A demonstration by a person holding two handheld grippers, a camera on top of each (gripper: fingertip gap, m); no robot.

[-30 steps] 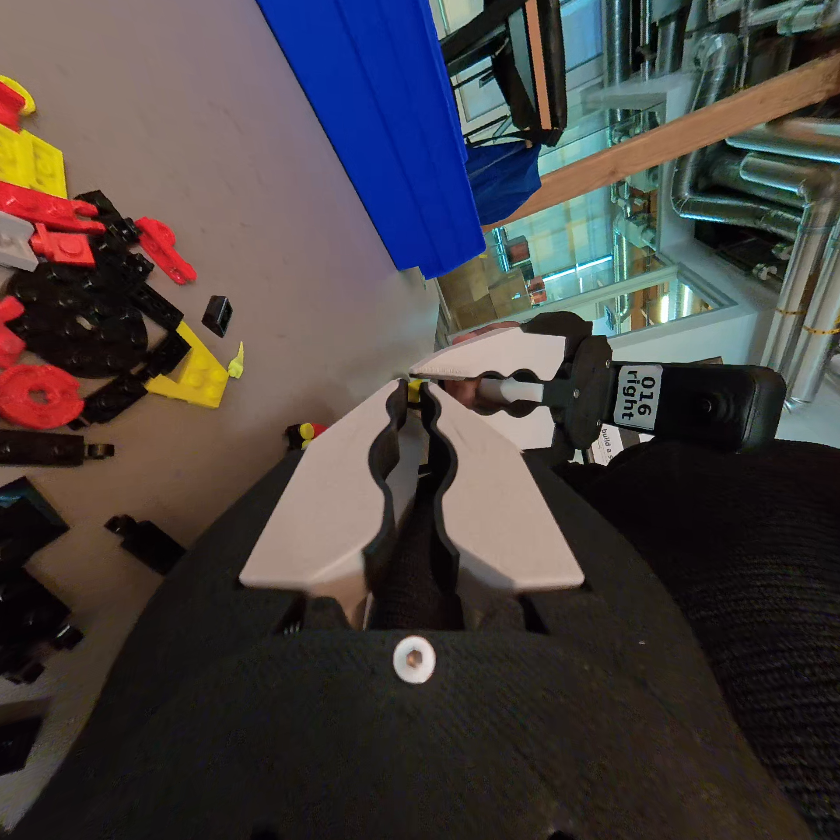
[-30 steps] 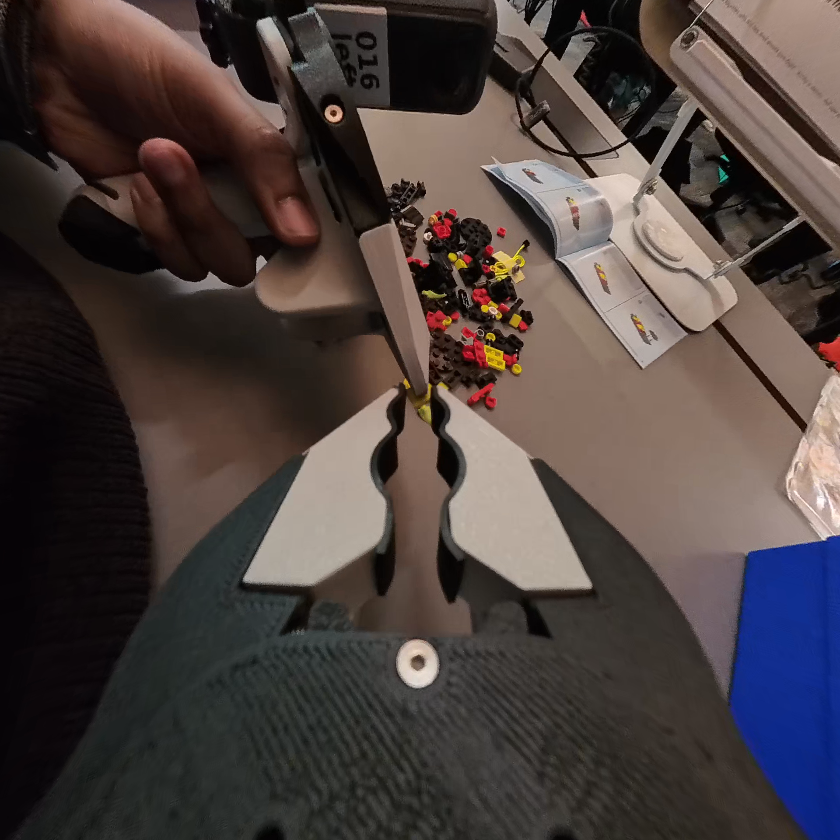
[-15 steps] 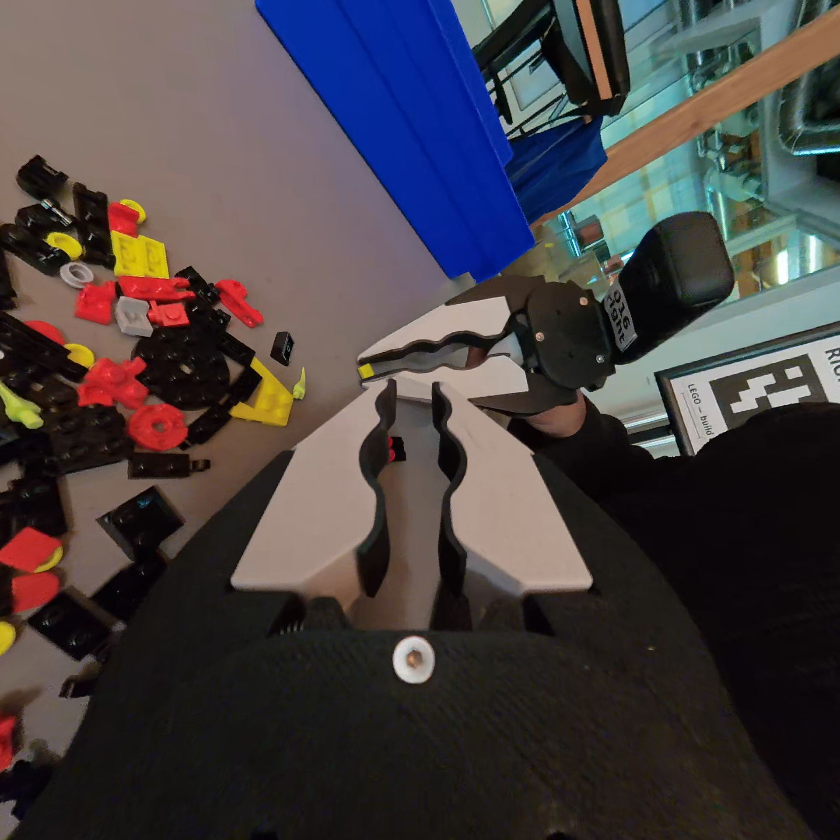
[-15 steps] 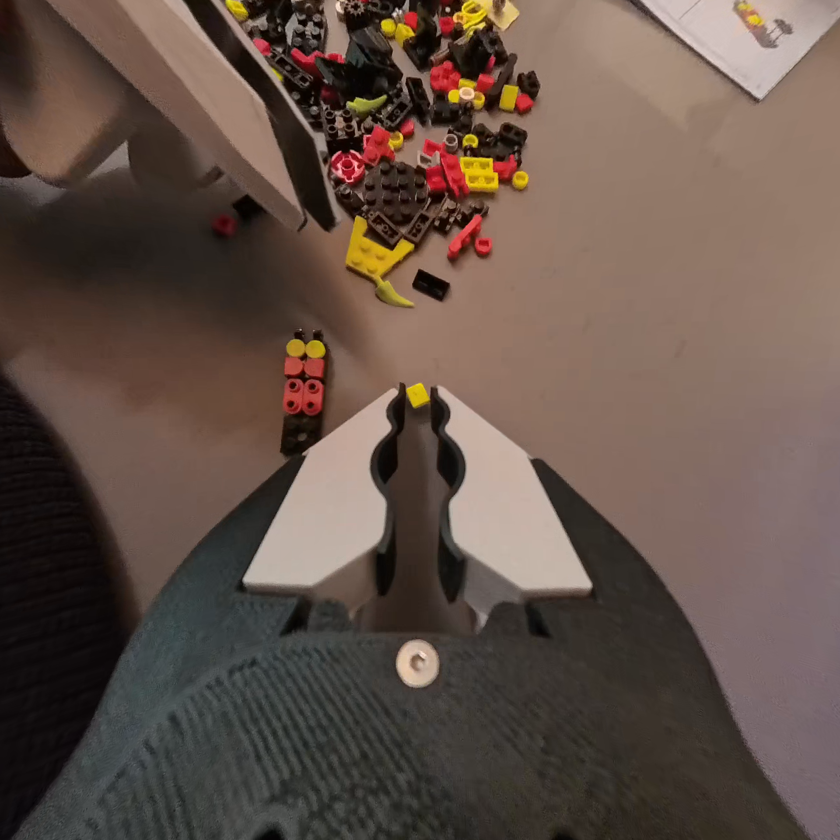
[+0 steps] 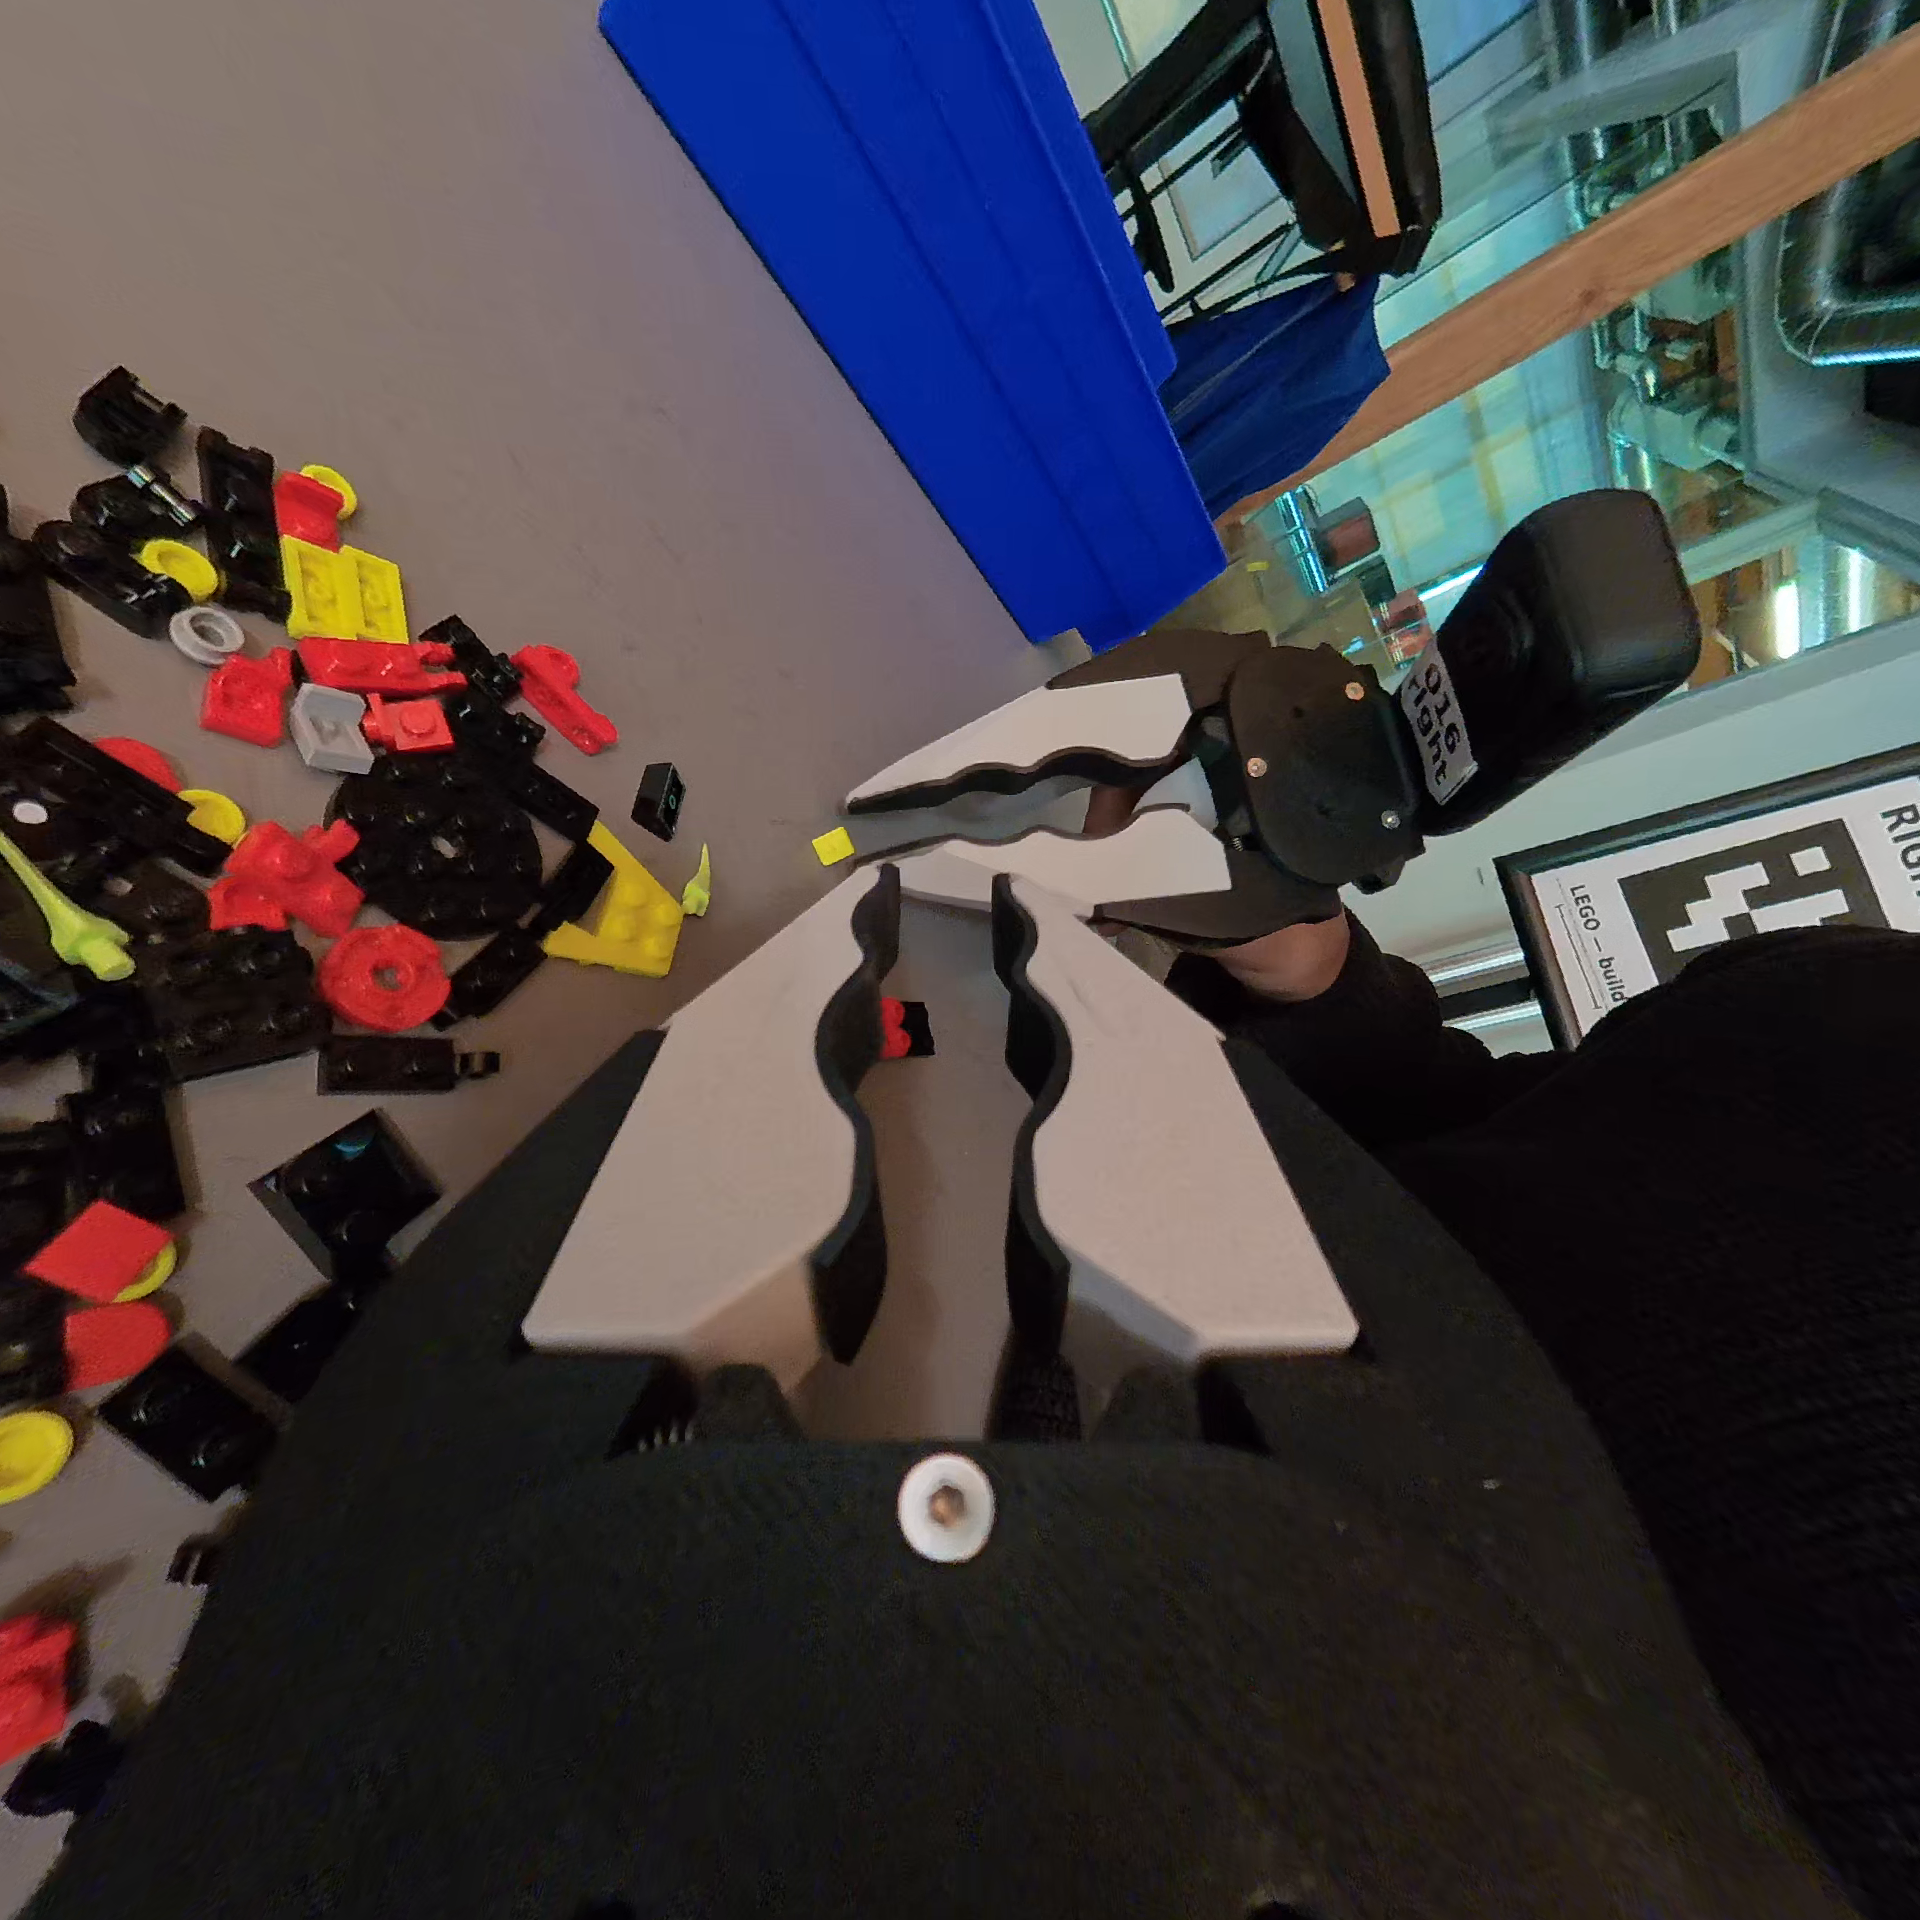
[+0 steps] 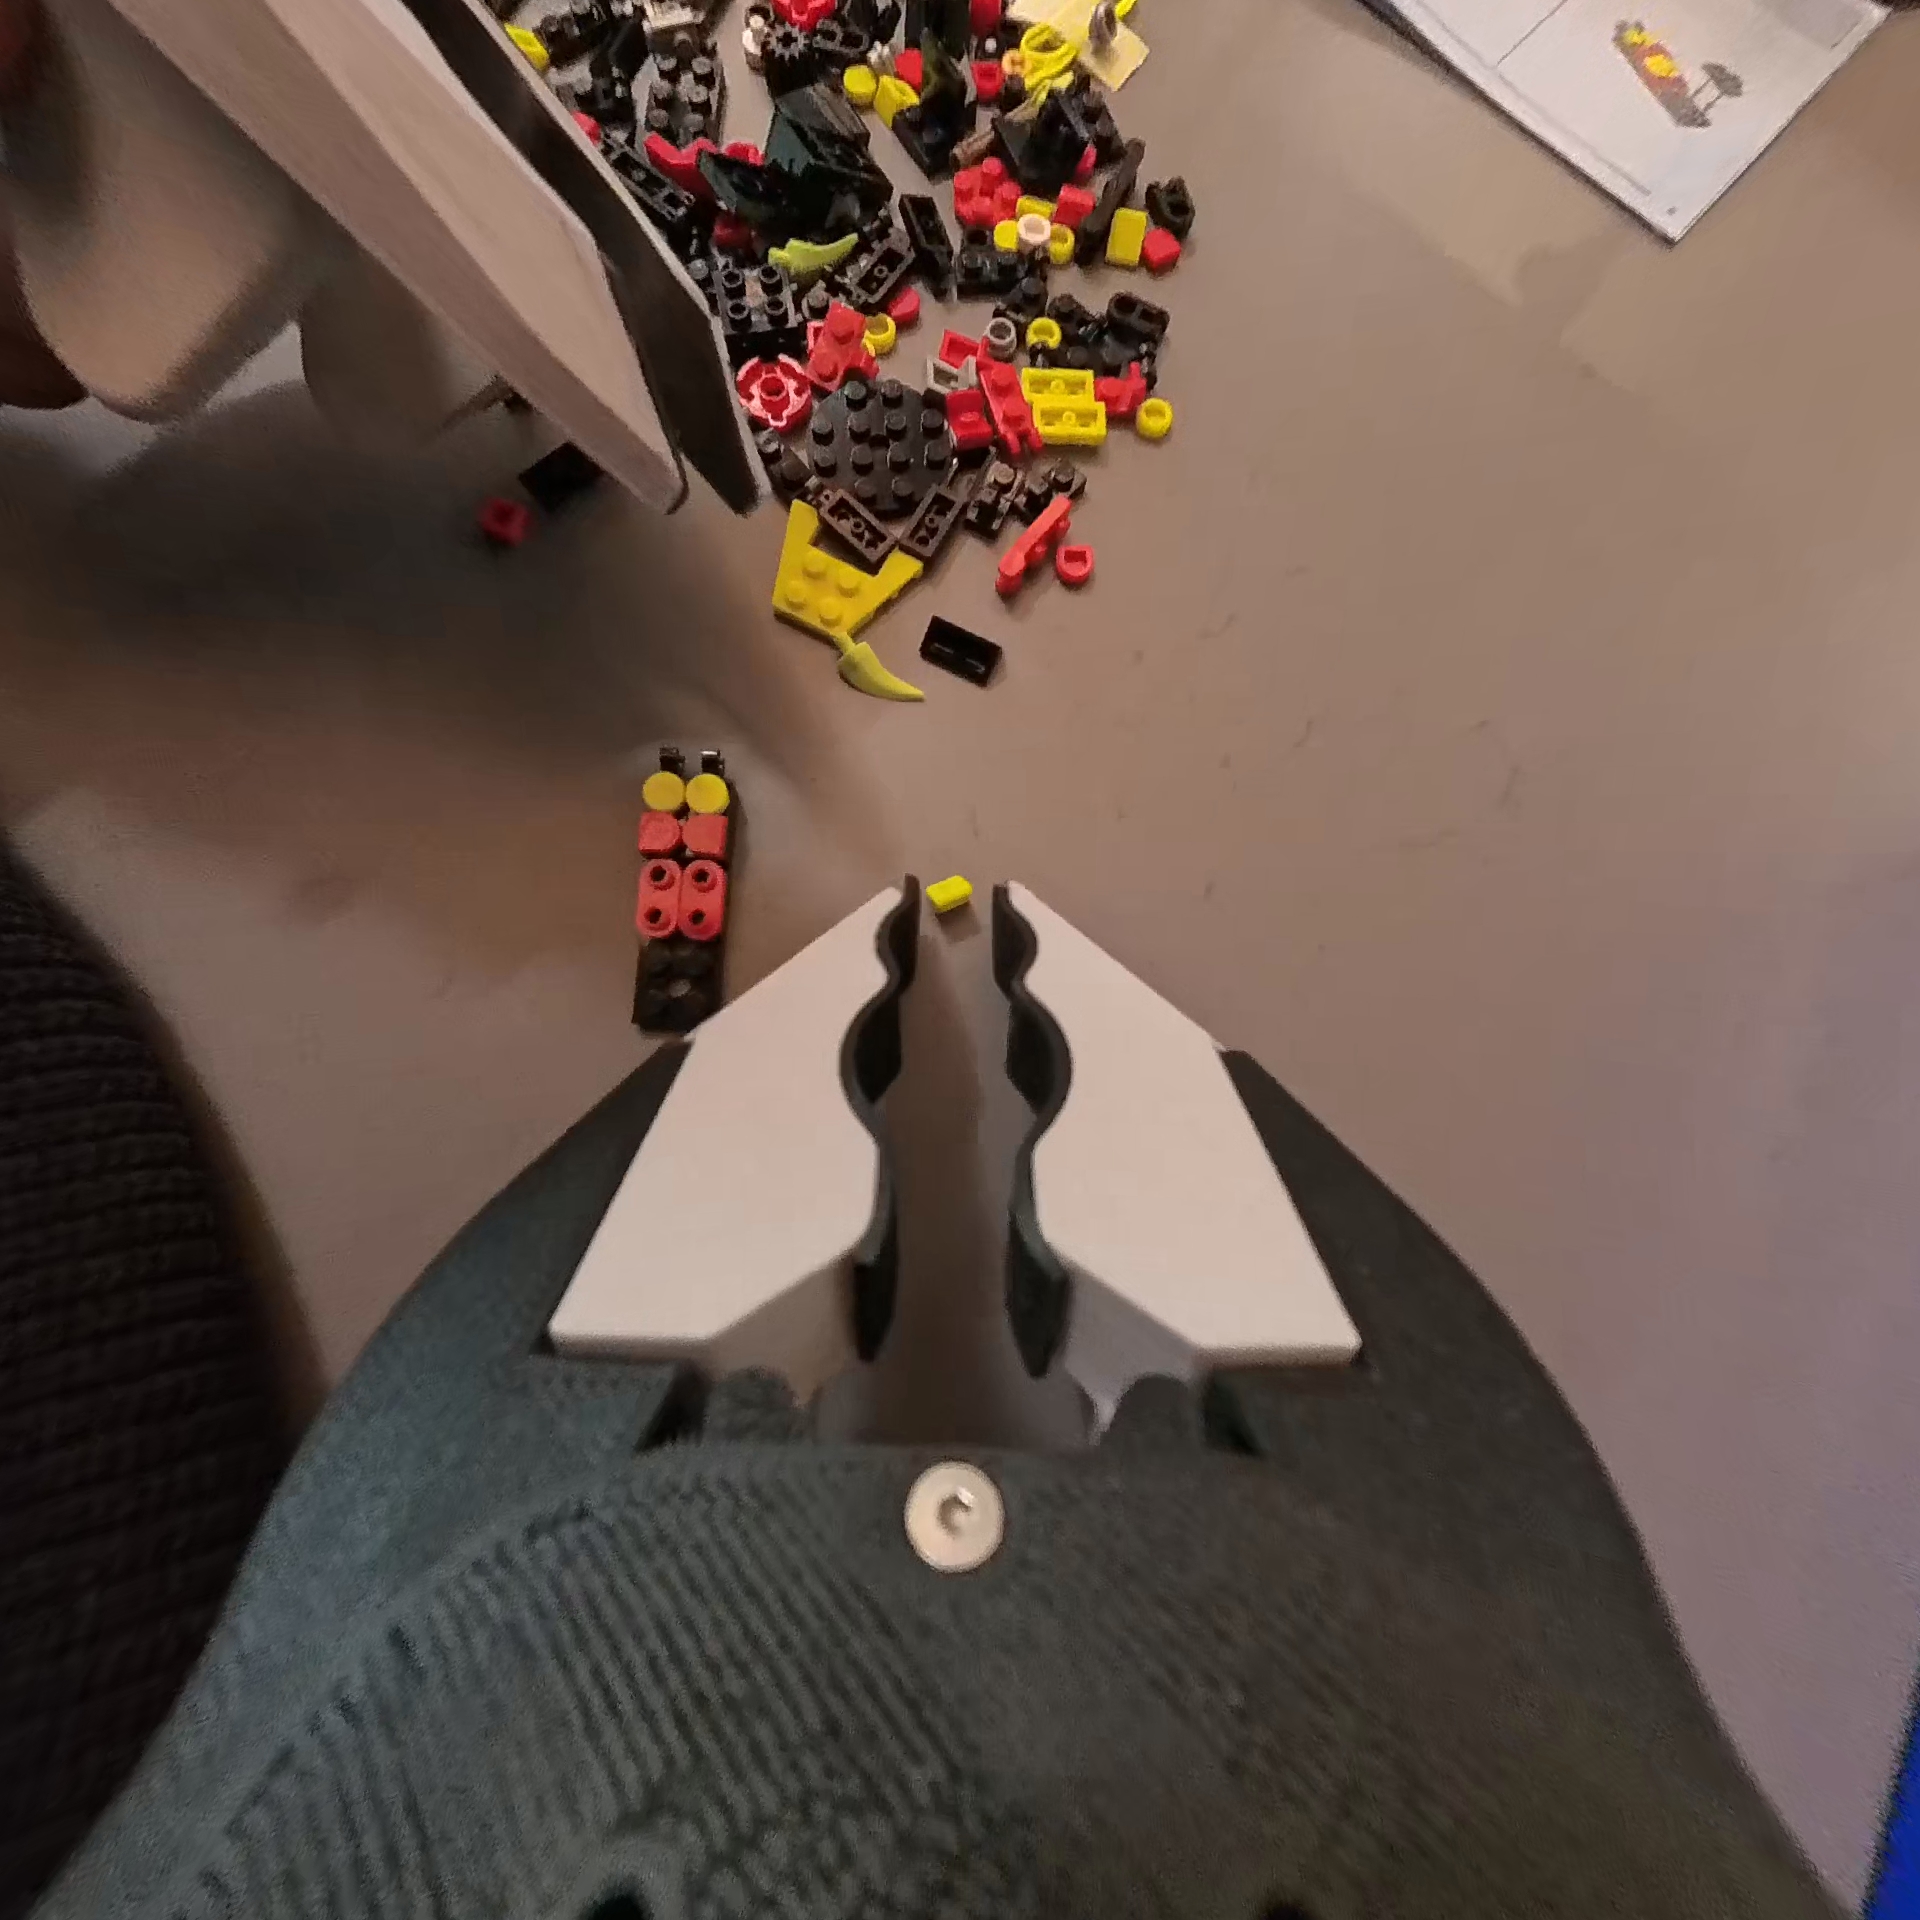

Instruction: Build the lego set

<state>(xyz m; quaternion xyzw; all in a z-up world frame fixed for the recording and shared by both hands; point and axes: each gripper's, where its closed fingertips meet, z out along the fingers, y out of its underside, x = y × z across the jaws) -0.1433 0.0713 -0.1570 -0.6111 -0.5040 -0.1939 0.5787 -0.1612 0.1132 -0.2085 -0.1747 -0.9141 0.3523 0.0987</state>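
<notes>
A second ago the two tongs meet tip to tip over a tiny yellow piece. Now they are apart. The left tongs [image 5: 940,894] are pulled back near the pile [image 6: 935,312]. They are spread wide and hold nothing, and a small red and black bit [image 5: 904,1029] shows on the desk [image 6: 1455,831] through the gap. Half a second ago the right tongs [image 6: 954,906] pinch the yellow piece [image 6: 948,894]. Now their tips are a little apart and the piece sits between them, touching neither side. So it looks let go. I cannot tell if it is lying on the desk or dropping. It is just beside the build [image 6: 681,894], a black strip with red and yellow bits on top, but it is not on it. I think the piece has slipped free and must be picked up again before it can be pressed on. It is very small, so it may tip or skid away when the tips close.
</notes>
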